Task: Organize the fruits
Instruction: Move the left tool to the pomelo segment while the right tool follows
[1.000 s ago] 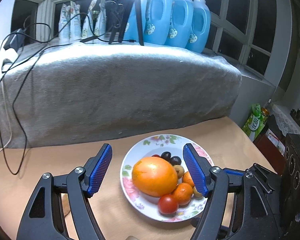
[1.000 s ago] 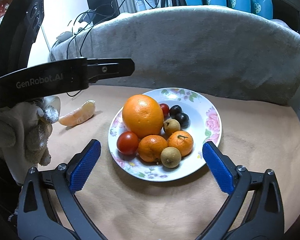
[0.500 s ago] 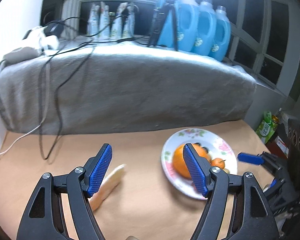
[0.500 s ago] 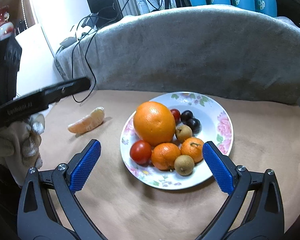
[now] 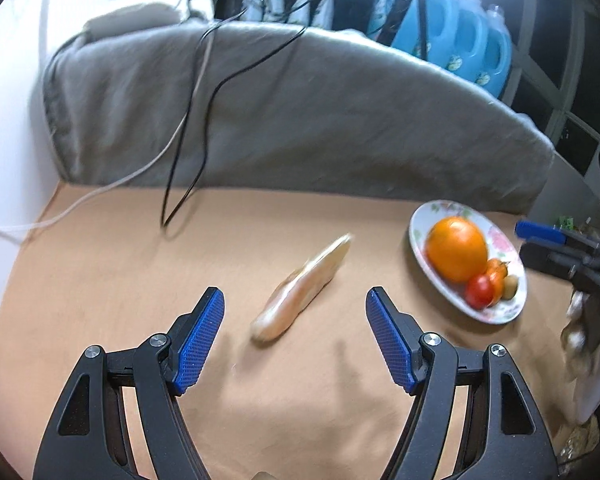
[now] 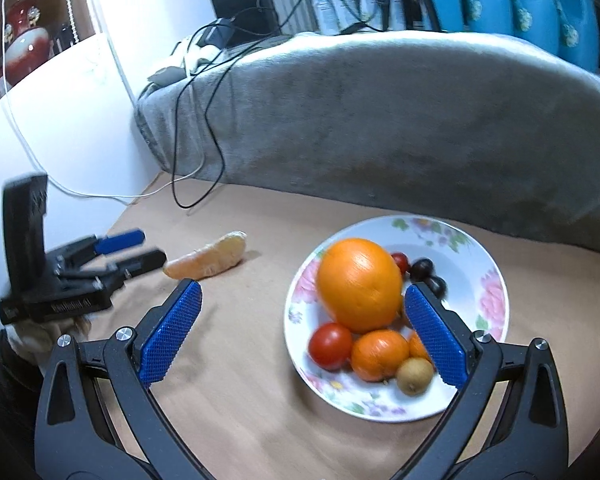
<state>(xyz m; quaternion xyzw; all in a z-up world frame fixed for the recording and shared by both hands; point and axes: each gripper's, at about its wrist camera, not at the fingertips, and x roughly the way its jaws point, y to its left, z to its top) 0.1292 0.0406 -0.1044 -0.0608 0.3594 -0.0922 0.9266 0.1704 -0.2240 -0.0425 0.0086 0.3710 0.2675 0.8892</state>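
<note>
Fruit is piled on the flowered plate (image 6: 488,264), except one orange segment (image 5: 300,288) lying on the table left of the plate. Left gripper (image 5: 296,336) is spread, empty, lined up just short of the segment, likely for pickup. Right gripper (image 6: 300,332) hovers spread over the plate's left side. Only the right view shows the dark grapes (image 6: 422,266).

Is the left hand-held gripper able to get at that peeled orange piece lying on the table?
Probably yes. The left hand-held gripper is open, aimed at the orange piece, with bare table between. The plate sits off to one side.
</note>
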